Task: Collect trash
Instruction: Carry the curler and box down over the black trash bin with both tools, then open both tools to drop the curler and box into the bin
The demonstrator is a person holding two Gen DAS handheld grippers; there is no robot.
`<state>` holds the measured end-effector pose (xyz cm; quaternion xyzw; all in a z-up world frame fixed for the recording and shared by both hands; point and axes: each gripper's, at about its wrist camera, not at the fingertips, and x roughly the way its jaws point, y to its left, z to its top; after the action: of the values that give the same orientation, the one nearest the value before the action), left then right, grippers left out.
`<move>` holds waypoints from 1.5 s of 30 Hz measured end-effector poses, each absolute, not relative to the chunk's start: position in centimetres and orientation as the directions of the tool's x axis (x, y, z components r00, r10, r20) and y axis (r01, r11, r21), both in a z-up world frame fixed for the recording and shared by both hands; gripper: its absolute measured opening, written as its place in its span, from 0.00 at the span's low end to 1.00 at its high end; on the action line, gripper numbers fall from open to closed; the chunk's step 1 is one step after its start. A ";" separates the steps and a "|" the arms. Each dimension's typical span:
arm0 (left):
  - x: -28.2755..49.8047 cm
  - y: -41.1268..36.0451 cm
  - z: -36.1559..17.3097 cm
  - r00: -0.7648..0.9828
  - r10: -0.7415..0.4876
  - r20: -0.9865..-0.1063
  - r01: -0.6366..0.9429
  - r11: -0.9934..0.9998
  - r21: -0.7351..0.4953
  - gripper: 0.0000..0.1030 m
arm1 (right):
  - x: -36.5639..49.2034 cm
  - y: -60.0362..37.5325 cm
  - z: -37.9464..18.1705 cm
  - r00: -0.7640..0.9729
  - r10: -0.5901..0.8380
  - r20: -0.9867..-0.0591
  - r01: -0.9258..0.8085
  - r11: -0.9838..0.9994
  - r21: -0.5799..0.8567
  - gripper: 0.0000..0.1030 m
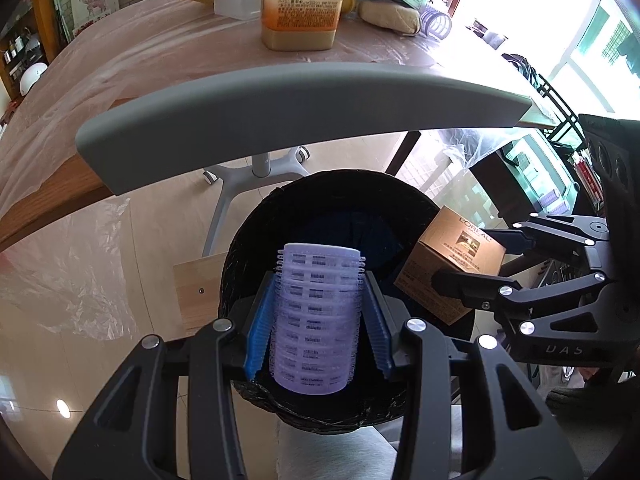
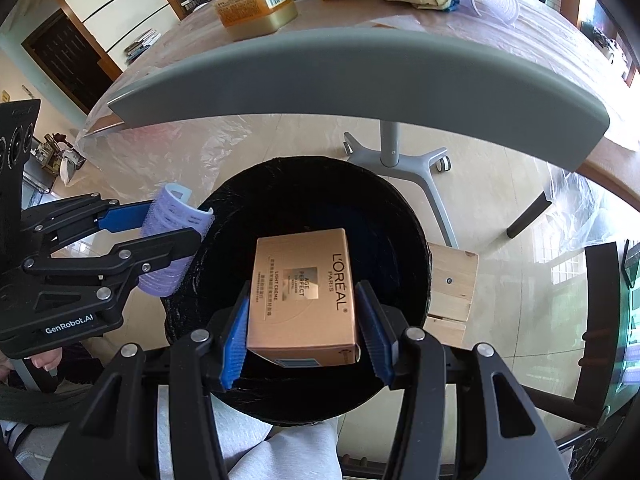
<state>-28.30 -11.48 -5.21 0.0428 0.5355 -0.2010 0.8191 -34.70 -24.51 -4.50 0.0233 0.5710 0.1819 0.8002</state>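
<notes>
Left gripper [image 1: 318, 316] clamps hair roller [image 1: 316, 316]; right gripper [image 2: 304, 320] clamps L'Oreal box [image 2: 304, 292] over bin [image 2: 224, 216]; box lettering readable only in right view.

L'ORÉAL (PARIS) on gold box [image 2: 304, 296]

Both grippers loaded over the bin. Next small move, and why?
Probably open the right gripper first: its gold box hangs squarely over the black bin's mouth. The left gripper holds the purple hair roller nearer the rim, so nudge it inward before release.
</notes>
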 end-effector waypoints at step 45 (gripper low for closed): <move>-28.0 -12.6 -6.1 0.333 -0.274 -0.902 0.404 0.906 -0.126 0.42 | -34.0 -24.7 -5.4 0.266 0.302 -0.916 -0.229 0.942 0.244 0.48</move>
<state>-28.03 -12.55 -6.12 0.0606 0.5388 -0.2081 0.8141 -34.02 -24.73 -5.42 0.0311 0.5823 0.1669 0.7950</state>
